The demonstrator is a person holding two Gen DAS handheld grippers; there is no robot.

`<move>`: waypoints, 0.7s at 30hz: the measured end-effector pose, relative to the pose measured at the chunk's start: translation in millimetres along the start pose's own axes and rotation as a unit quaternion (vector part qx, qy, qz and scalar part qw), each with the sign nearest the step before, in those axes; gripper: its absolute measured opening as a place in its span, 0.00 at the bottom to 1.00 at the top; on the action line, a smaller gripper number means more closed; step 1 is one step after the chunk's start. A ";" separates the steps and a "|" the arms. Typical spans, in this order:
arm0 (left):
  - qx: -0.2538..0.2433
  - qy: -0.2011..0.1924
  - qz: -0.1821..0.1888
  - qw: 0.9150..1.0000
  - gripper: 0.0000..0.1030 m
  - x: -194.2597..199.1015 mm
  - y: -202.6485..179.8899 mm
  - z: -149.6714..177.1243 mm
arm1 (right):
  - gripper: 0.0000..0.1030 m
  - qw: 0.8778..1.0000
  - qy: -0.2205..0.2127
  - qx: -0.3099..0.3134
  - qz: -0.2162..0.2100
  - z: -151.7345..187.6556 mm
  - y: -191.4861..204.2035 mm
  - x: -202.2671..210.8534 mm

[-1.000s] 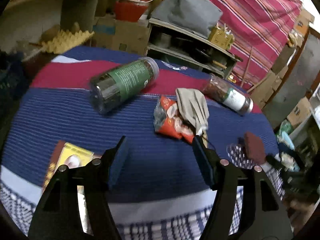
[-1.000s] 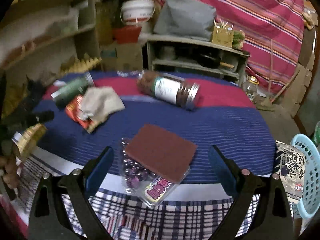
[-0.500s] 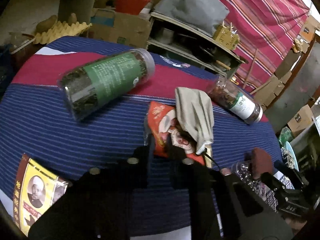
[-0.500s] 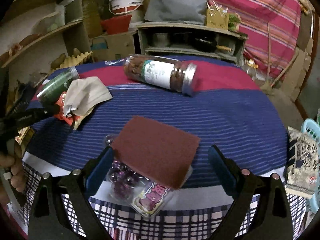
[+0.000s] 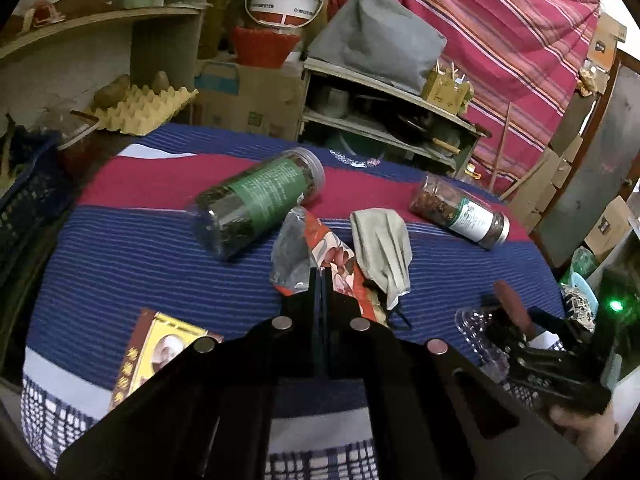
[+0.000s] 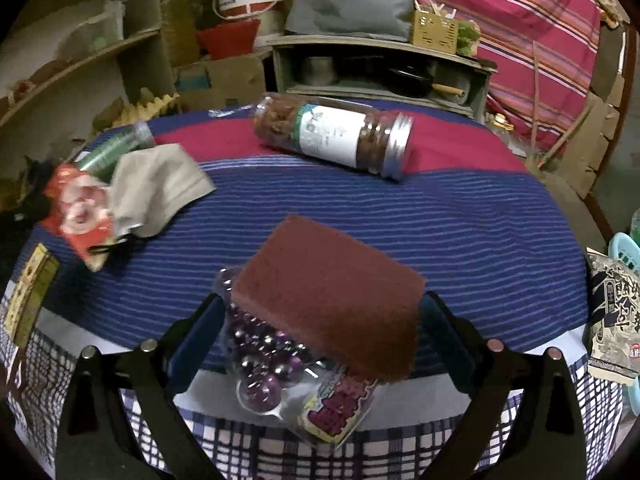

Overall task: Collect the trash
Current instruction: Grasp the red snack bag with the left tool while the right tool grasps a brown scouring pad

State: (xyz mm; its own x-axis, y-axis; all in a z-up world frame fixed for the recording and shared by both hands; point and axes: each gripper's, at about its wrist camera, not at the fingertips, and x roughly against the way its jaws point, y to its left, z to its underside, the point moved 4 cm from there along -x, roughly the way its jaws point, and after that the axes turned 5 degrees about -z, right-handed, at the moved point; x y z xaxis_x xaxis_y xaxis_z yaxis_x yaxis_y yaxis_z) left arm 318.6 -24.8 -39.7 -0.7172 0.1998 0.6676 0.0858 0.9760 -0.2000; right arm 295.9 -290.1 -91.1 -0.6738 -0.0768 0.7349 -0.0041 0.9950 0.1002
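Note:
My left gripper [image 5: 320,280] is shut on the edge of a red snack wrapper [image 5: 336,256] and lifts it off the blue striped cloth; the wrapper also shows in the right wrist view [image 6: 78,208]. A grey face mask [image 5: 382,248] lies against the wrapper. My right gripper [image 6: 320,332] is open, its jaws on either side of a brown scouring pad [image 6: 332,296] that rests on a clear plastic pack of purple beads [image 6: 272,360] at the table's front edge.
Two jars lie on their sides: a green-label jar [image 5: 260,200] and a white-label jar [image 6: 336,136]. A yellow packet [image 5: 160,356] lies at the front left. A light blue basket [image 6: 624,248] with a printed wrapper [image 6: 612,316] stands off the table's right. Shelves stand behind.
My left gripper moved forward and shut on the red wrapper, then raised its edge. My right gripper moved closer, and its open jaws now flank the scouring pad.

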 end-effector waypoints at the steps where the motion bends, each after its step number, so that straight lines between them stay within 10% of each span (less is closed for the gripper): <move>1: 0.000 -0.001 0.001 1.000 0.00 3.4 0.3 0.8 | 0.93 1.000 -0.001 -0.004 -0.002 -0.4 -1.3 0.8; 21: -0.020 -0.036 0.007 0.999 0.00 52.4 -6.8 3.8 | 0.84 0.998 -0.013 -0.052 -0.021 -5.5 -24.8 0.7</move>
State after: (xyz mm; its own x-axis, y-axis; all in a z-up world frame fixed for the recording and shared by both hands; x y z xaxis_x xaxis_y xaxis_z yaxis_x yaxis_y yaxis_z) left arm 277.8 -21.3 -6.0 -0.7639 0.2085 0.6107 0.1224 0.9760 -0.1801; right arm 299.5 -315.2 -89.3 -0.6930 -0.1145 0.7118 0.0440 0.9788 0.2002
